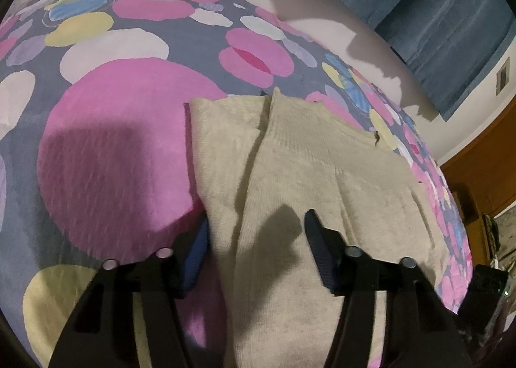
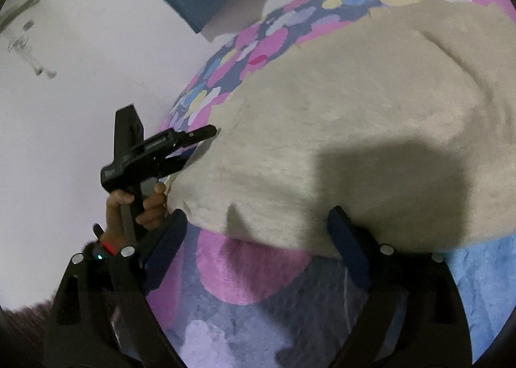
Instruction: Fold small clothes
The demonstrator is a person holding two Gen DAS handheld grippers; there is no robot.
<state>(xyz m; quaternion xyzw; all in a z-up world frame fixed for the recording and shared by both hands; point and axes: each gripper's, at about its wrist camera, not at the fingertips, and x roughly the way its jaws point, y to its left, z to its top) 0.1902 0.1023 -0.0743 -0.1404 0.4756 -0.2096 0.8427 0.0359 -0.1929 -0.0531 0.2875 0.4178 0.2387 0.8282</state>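
A cream knit garment (image 1: 290, 174) lies on the circle-patterned bedspread (image 1: 129, 142), the left tool (image 1: 256, 239) half-open astride its edge, the right tool (image 2: 258, 239) wide, gripping nothing.

A cream knitted garment (image 1: 306, 180) lies on a bedspread (image 1: 122, 129) patterned with pink, yellow, white and blue circles. The left gripper (image 1: 256, 242) hangs over the garment's near left part, its dark fingers (image 1: 317, 239) apart with the knit between them; whether they pinch it is unclear. Blue curtains (image 1: 451, 19) hang at the far right.
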